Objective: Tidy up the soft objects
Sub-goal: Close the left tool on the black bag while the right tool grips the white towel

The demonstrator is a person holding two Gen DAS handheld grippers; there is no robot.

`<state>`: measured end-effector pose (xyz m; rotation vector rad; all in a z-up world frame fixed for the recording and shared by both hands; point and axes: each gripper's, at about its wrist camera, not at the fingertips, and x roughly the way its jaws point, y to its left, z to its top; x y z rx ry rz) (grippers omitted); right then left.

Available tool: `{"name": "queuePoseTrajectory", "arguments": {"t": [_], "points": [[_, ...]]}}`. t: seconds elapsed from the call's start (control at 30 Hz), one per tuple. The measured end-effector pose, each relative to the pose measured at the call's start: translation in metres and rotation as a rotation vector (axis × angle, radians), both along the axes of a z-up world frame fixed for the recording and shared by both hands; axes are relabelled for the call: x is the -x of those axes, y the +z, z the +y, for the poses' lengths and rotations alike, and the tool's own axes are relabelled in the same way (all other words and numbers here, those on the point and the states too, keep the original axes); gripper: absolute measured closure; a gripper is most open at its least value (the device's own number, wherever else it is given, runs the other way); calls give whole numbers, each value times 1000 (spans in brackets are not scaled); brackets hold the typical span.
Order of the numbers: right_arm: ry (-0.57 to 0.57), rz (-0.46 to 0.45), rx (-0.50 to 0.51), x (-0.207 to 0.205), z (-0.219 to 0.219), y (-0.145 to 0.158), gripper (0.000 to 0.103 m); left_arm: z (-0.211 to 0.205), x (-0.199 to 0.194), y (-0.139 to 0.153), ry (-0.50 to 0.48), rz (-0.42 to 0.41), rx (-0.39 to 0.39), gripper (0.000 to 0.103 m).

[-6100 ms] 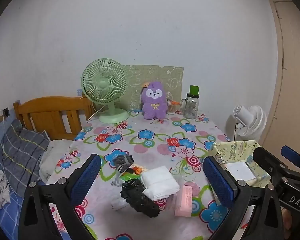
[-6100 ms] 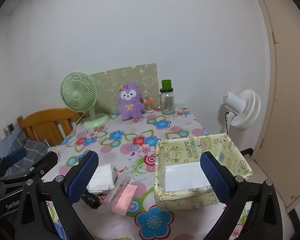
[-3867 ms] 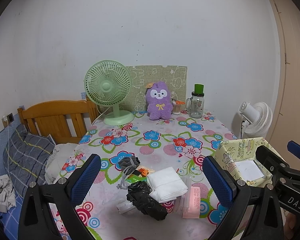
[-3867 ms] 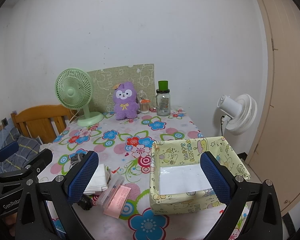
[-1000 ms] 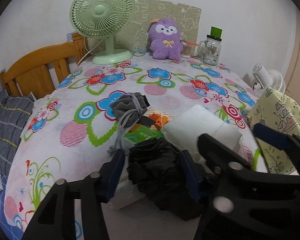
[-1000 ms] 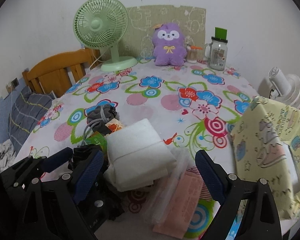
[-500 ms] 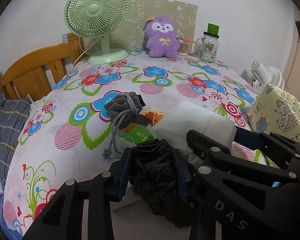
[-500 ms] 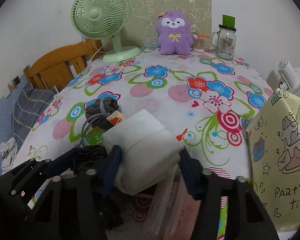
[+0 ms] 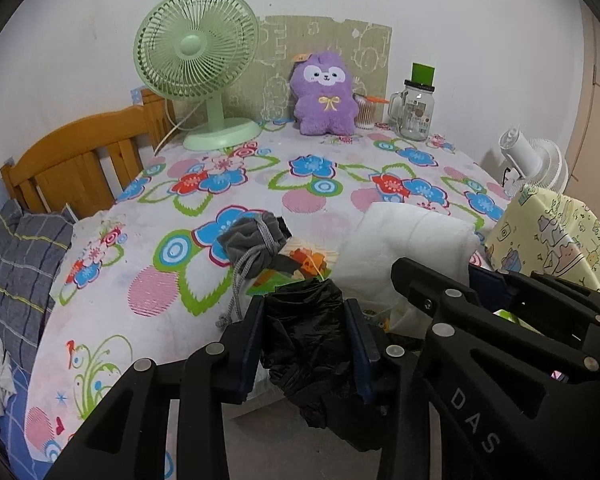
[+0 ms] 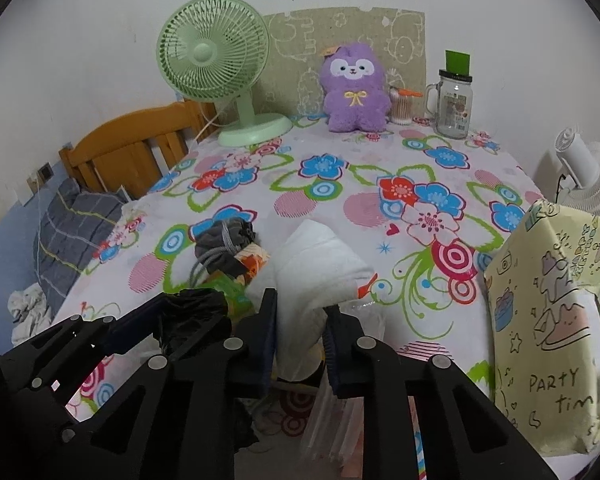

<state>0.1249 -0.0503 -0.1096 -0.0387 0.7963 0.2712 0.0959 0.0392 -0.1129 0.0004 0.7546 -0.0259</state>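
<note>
Near the table's front edge, my left gripper [image 9: 305, 334] clamps the black bag [image 9: 308, 344], my right gripper [image 10: 300, 332] pinches the white towel [image 10: 320, 272]; I'd lift both straight, gently, toward the yellow box [image 10: 556, 320].

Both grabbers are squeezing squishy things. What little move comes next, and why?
Probably lift both. The left gripper is shut on the crumpled black plastic bag, the right gripper on the folded white cloth; the yellow cartoon-print fabric box stands just right of them.
</note>
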Motion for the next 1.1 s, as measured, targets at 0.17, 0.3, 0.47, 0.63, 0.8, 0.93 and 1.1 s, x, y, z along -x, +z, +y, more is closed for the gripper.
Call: {"name": "queuePoseTrajectory", "arguments": {"t": [0.17,0.3,0.47,0.63,0.8,0.93,1.1], "points": [[-8,-20,-10,4,-4,11,81,-4,4,12,-5,-19,-3,64],[-20,-31,-7,8,-9,21,82,-10,6,20,-15,-27,-2,64],[-39,-46,-1,14,-17,34,82,-18,8,31,-31,-41,-1,64],[-57,-65,7,20,-24,47,82,-26,12,44,-45,-56,-6,64],[-73,-86,3,26,-35,62,82,-35,15,55,-54,-76,-11,64],[-86,-105,0,31,-44,72,82,-45,17,65,-64,-93,-13,64],[-103,-127,-2,36,-57,86,82,-58,20,75,-75,-115,-18,64]]}}
